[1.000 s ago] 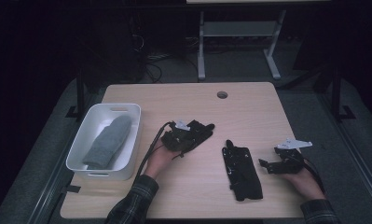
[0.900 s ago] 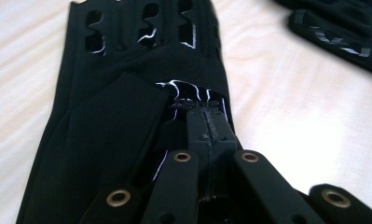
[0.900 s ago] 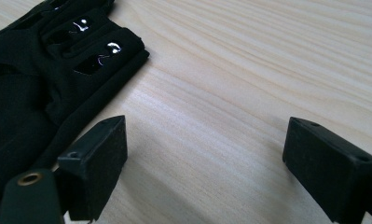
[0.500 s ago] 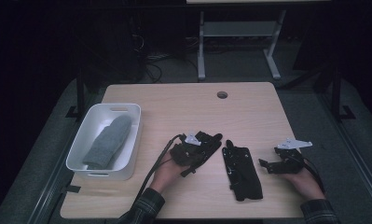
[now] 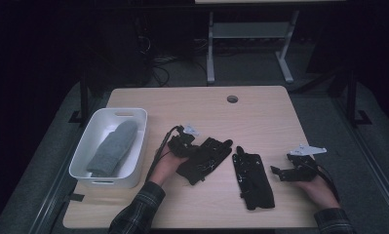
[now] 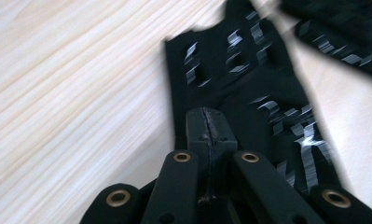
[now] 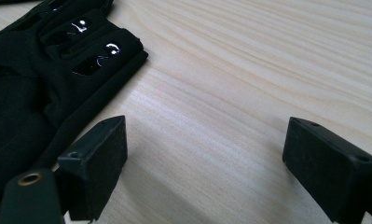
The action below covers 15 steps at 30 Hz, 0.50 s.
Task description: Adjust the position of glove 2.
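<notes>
Lying under the clamped left tool (image 5: pixel 198 155), a black glove (image 5: pixel 205 159).

From above our side we look forward and down over the whole wooden table (image 5: pixel 260 107); the left gripper view sits close over a black glove (image 6: pixel 249 107), looking along its jaws; the right gripper view skims low over the tabletop, a second black glove (image 7: pixel 39 79) at its left; both gloves appear from above too.
</notes>
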Available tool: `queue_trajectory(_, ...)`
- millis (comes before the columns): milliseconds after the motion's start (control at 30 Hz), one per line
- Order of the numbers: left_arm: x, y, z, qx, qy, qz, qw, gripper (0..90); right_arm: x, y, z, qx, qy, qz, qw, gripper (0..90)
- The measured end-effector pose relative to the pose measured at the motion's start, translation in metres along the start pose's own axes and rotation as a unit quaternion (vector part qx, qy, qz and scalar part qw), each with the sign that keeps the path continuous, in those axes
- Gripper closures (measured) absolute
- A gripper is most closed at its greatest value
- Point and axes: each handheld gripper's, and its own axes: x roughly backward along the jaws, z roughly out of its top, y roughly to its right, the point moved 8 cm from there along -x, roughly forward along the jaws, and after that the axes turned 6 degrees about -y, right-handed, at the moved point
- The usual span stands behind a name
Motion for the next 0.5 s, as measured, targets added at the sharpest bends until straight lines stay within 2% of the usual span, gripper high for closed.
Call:
queue_trajectory(100, -0.002, -0.005, -0.011, 0.008, -0.009, 0.0, 0.9999, 89.3, 0.0, 0.0, 0.0, 0.0, 0.0, 0.001, 1.0, 13.5)
queue_trajectory(200, 0.001, 0.0, -0.019, 0.005, -0.006, -0.009, 0.9999, 89.3, 0.0, 0.0, 0.0, 0.0, 0.0, 0.0, 1.0, 13.5)
queue_trajectory(500, 0.011, 0.028, -0.035, -0.041, -0.026, -0.024, 0.9985, 89.3, 0.0, 0.0, 0.0, 0.0, -0.001, -0.001, 1.0, 13.5)
